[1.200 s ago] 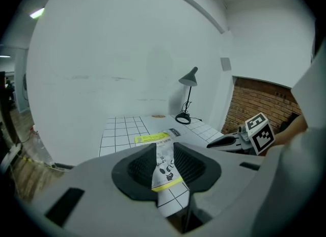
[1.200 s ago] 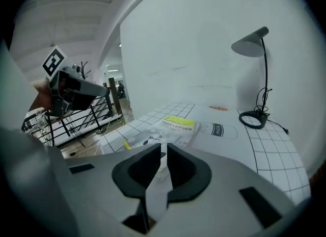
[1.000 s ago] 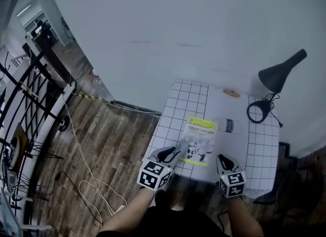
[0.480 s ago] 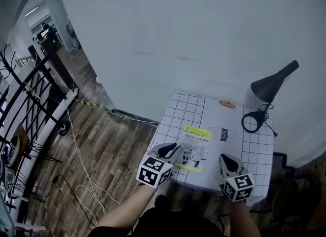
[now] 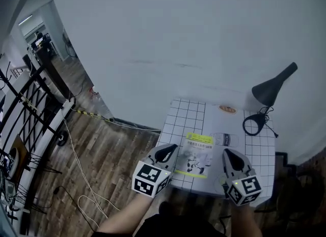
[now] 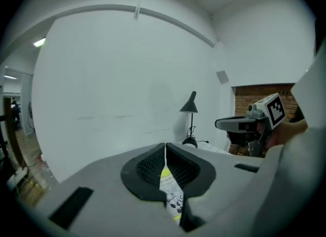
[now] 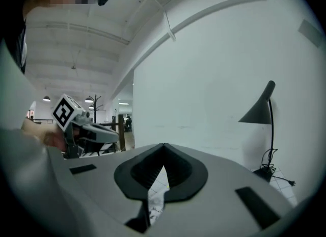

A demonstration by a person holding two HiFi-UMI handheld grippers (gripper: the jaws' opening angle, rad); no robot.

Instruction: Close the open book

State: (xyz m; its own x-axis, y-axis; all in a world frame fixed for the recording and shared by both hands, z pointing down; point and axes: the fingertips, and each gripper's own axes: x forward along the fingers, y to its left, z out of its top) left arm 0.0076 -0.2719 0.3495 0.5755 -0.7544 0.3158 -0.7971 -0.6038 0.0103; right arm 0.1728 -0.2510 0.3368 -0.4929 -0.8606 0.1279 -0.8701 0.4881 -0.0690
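Both tools lifted away, book lies shut
Left tool point(image 5: 166, 153) and right tool point(image 5: 232, 158), jaws pressed together and empty, have risen off the bench point(image 5: 186, 111); beyond them the book point(image 5: 197, 155) lies cover-up, nearer than the lamp point(image 5: 275, 85), so the job looks done

A white worktop point(image 5: 179, 112) marked with a black grid is set against a pale wall. A closed book point(image 5: 197, 154) with a yellow band across its cover is laid flat near the front edge. Just beyond it, a pale flat item with a dark label point(image 5: 224, 139) is seen. A small orange-brown disc point(image 5: 227, 109) is placed by the far edge, and a black desk lamp point(image 5: 273, 89) is stood at the far right corner.
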